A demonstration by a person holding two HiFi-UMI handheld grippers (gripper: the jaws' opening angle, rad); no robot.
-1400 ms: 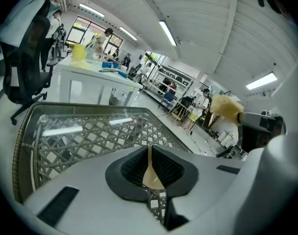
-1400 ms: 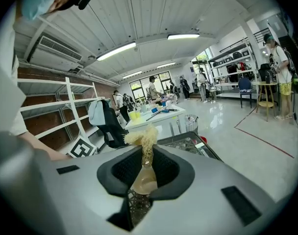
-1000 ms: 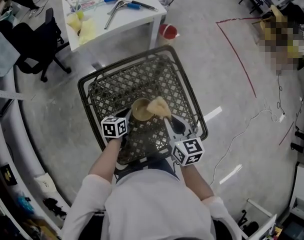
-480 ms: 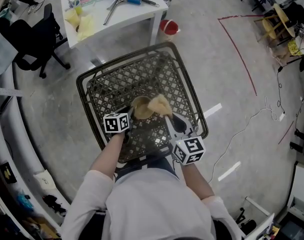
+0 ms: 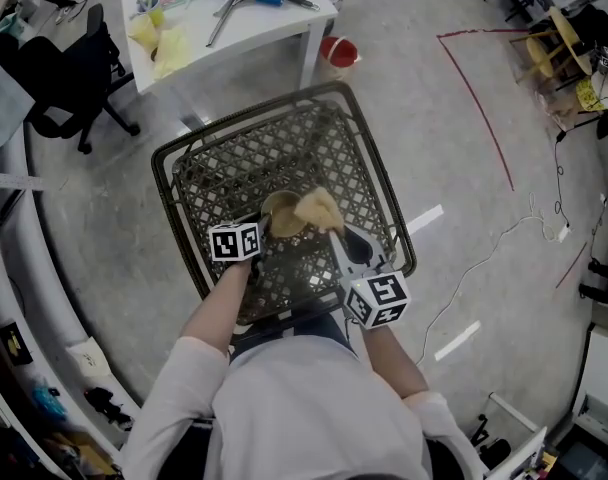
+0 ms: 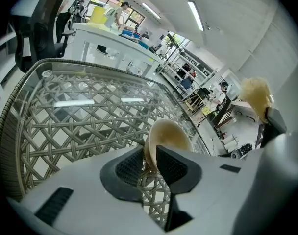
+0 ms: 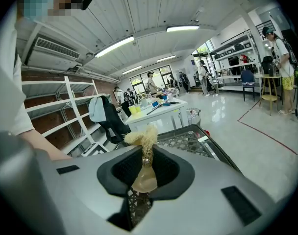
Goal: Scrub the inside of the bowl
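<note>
A tan bowl (image 5: pixel 279 216) rests on the woven wicker table (image 5: pixel 224 173), tipped on its side. My left gripper (image 6: pixel 150 161) is shut on the bowl's (image 6: pixel 164 138) rim at its near left. My right gripper (image 7: pixel 145 168) is shut on a yellowish loofah scrubber (image 7: pixel 143 140), pinched by its tan handle end. In the head view the scrubber (image 5: pixel 317 209) hangs just right of the bowl's mouth, above its right rim, with the right gripper (image 5: pixel 341 240) behind it. The left gripper view shows the scrubber (image 6: pixel 256 93) raised at the far right.
A white table (image 5: pixel 219 13) with tools, cups and yellow cloths stands behind the wicker table. A red bin (image 5: pixel 336 56) sits by its leg. A black office chair (image 5: pixel 69 83) is at the left. Red tape lines (image 5: pixel 479 98) mark the floor at the right.
The left gripper and bowl have shifted slightly right and up in the view. The scrubber has stayed at the bowl's right rim.
</note>
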